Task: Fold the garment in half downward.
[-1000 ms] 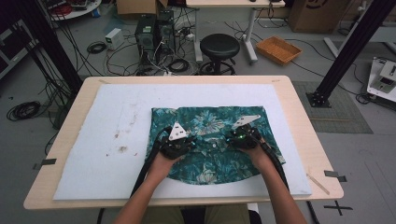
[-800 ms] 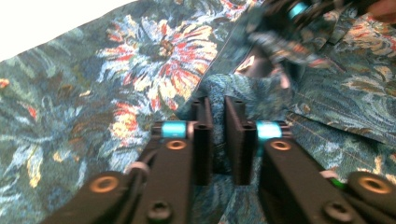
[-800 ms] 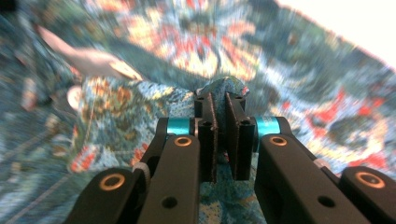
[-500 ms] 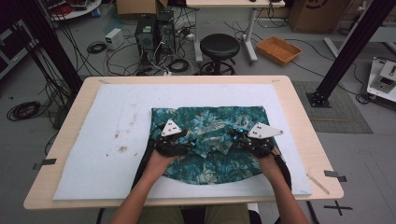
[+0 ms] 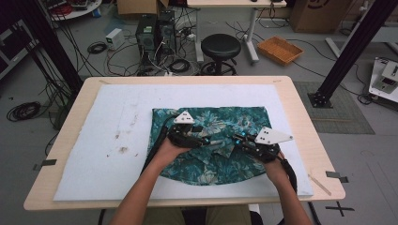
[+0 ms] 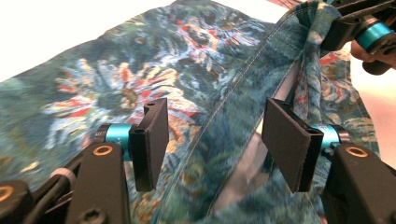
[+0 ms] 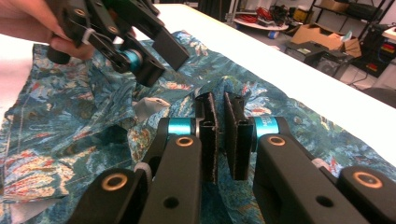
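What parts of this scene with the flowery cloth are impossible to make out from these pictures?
- High view: the floral garment under the hands and the left gripper is covered.
- Right gripper view: whether the right gripper, jaws nearly shut, pinches fabric is unclear.
- Left gripper view: the garment's lower fold is blurred.
- High view: the stains on the white mat are too small.

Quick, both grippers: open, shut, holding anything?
Left gripper: jaws just opened, nothing pinched, floral cloth beneath.
Right gripper: shut on a fold of the cloth.
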Demonstrator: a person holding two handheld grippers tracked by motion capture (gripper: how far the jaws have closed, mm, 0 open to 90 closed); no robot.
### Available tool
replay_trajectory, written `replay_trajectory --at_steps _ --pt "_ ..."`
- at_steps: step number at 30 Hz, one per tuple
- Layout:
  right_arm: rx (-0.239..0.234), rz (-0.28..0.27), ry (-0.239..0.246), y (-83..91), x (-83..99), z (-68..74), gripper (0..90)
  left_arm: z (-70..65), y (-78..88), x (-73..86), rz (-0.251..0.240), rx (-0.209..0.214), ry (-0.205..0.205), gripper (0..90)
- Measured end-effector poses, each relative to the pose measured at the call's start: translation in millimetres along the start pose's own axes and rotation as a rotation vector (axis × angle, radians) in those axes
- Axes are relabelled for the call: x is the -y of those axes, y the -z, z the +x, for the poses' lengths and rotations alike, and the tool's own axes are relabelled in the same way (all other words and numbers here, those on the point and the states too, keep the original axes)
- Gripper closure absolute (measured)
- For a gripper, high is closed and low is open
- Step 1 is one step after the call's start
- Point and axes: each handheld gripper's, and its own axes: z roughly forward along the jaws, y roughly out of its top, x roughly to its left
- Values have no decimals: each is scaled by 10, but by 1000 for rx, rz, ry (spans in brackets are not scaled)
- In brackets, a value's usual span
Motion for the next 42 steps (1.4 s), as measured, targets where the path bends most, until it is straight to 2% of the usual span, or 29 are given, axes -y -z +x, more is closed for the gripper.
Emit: replay_trajectory --at_steps 6,7,10,11,12,14,18,19,20,22,23,24,25,26,27,31,32,33,36,37,40,42 --pt "-10 -14 -1 23 -5 -4 858 30 -115 57 66 31 5 431" --pt "-10 -14 -1 23 -5 -4 858 30 -115 57 66 31 5 475" --pt "-9 -17 -7 37 0 -9 858 -2 -119 57 96 30 -22 714" --pt "-5 -20 -7 39 1 -15 858 -22 -111 55 105 18 -29 788" --pt "-5 -20 -7 39 1 -15 858 -22 -111 55 105 18 -29 841" --pt "1 -13 -16 48 19 -29 857 -43 -69 41 88 8 -43 869" --pt "7 -10 -27 59 38 -43 857 -63 -22 22 67 7 -52 871" --pt "5 -24 -28 71 32 -50 858 -65 -11 18 56 5 -52 869" --pt "2 -33 -31 80 26 -46 858 -55 10 10 36 -12 -53 837" --pt "1 -46 -25 96 13 -42 858 -45 13 9 22 -16 -40 681" --pt "1 -48 -25 100 11 -38 858 -26 14 7 3 -16 -19 600" --pt "1 -50 -24 102 11 -37 858 -26 14 7 3 -16 -19 584" --pt "1 -52 -24 102 11 -35 858 -26 12 9 -11 13 -16 552" --pt "1 -52 -24 102 11 -35 858 -26 12 9 -11 13 -16 493" --pt "-4 -58 -22 105 7 -27 858 -26 5 13 -7 40 -13 457" --pt "-5 -70 -17 116 -2 -24 858 -13 -12 57 51 51 -10 448" --pt "-4 -69 -17 117 -1 -26 858 -13 -12 57 51 51 -10 450" --pt "-4 -66 -18 118 2 -26 858 -2 -6 84 77 53 -14 459" --pt "-1 -63 -19 115 7 -27 858 0 16 112 94 52 -24 607" --pt "-1 -58 -20 108 9 -25 858 7 34 134 111 37 -23 660" --pt "0 -49 -17 96 7 -20 858 8 58 157 107 32 -30 841" --pt "2 -47 -10 86 10 -20 858 1 78 151 102 30 -40 867"
